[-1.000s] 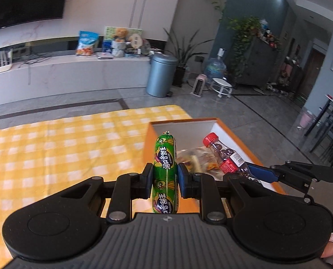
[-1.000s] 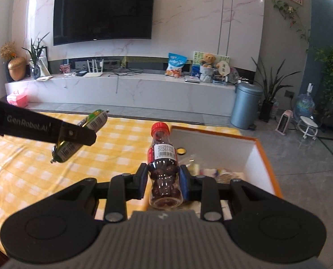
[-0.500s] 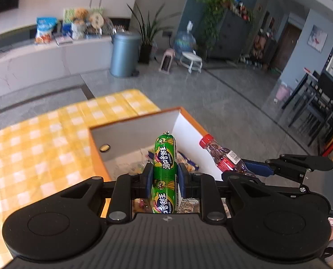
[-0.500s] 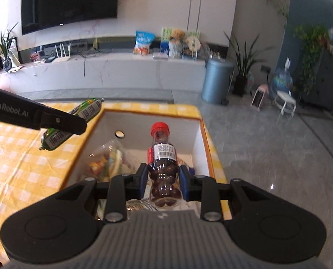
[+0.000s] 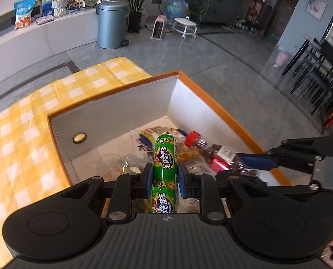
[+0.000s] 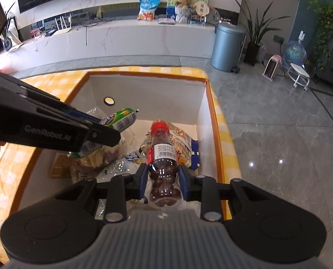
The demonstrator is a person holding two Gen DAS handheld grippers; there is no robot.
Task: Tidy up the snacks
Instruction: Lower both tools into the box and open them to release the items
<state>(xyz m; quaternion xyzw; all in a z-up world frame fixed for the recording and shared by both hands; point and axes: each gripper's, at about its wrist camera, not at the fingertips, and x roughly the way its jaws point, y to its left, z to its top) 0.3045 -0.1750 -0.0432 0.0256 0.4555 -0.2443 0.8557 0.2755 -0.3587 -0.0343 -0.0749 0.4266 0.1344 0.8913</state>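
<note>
My left gripper (image 5: 164,179) is shut on a green sausage stick (image 5: 165,163) and holds it above the inside of the orange-rimmed white box (image 5: 112,116). My right gripper (image 6: 163,179) is shut on a small red-capped bottle of dark round candies (image 6: 163,157), also over the box (image 6: 144,89). In the left wrist view the bottle (image 5: 213,152) and the right gripper (image 5: 251,160) show to the right. In the right wrist view the sausage (image 6: 121,121) and the left gripper (image 6: 94,132) show to the left. Several snack bags (image 6: 182,145) lie on the box floor.
The box stands at the right end of a table with a yellow checked cloth (image 5: 20,134). Beyond the table edge is grey floor with a grey bin (image 6: 228,47). A white TV bench (image 6: 121,38) runs along the far wall.
Both grippers have moved forward and tilted down, from beside the box to over its inside, each still holding its item. The sausage and bottle now hang lower, close above the snack bags.
</note>
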